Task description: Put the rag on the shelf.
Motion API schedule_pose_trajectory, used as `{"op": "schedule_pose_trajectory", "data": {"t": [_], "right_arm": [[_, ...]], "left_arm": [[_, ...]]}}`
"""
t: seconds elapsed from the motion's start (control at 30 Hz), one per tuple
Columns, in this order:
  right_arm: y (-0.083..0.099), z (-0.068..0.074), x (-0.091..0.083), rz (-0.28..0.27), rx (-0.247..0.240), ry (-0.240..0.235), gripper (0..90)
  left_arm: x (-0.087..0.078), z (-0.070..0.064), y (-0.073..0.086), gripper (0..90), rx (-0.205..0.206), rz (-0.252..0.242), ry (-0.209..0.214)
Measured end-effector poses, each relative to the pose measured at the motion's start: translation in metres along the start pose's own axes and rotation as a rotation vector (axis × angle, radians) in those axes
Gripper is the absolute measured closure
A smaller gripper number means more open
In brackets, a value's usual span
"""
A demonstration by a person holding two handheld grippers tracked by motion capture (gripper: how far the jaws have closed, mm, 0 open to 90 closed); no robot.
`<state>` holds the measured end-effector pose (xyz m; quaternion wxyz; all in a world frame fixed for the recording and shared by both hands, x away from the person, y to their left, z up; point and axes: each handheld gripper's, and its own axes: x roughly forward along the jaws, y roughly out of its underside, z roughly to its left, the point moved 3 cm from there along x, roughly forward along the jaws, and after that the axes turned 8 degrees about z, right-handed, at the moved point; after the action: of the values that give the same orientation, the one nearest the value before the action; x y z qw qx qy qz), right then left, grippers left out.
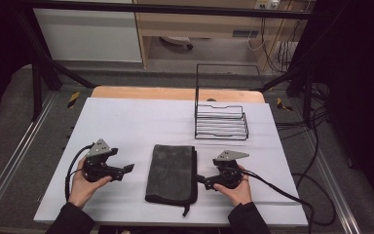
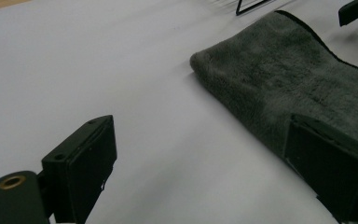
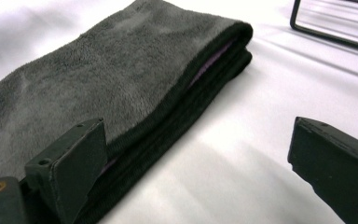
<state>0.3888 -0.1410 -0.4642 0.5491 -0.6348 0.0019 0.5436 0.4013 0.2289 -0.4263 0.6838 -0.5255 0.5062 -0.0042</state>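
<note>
Flanking the folded towel [image 1: 171,171] on the table [image 1: 126,122], left gripper [image 1: 125,168] and right gripper [image 1: 202,179] both gaping wide, probably lining up to pinch its edges.

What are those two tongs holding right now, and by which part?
Nothing. The left tongs and right tongs are open beside the folded grey towel.
</note>
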Motion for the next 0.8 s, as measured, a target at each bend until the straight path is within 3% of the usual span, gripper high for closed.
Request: {"op": "schedule_pose_trajectory", "data": {"t": [0.2, 0.43, 0.8], "right_arm": [[0.002, 0.002, -0.004, 0.003, -0.019, 0.015, 3.5], [0.003, 0.002, -0.006, 0.009, -0.021, 0.026, 3.0], [0.003, 0.002, -0.006, 0.010, -0.018, 0.028, 3.0]], "left_arm": [[0.016, -0.004, -0.017, 10.2, -0.004, 0.022, -0.006], [0.035, -0.006, -0.034, 12.3, -0.048, 0.029, -0.013], [0.067, -0.015, -0.055, 16.8, -0.077, 0.077, -0.020]]}}
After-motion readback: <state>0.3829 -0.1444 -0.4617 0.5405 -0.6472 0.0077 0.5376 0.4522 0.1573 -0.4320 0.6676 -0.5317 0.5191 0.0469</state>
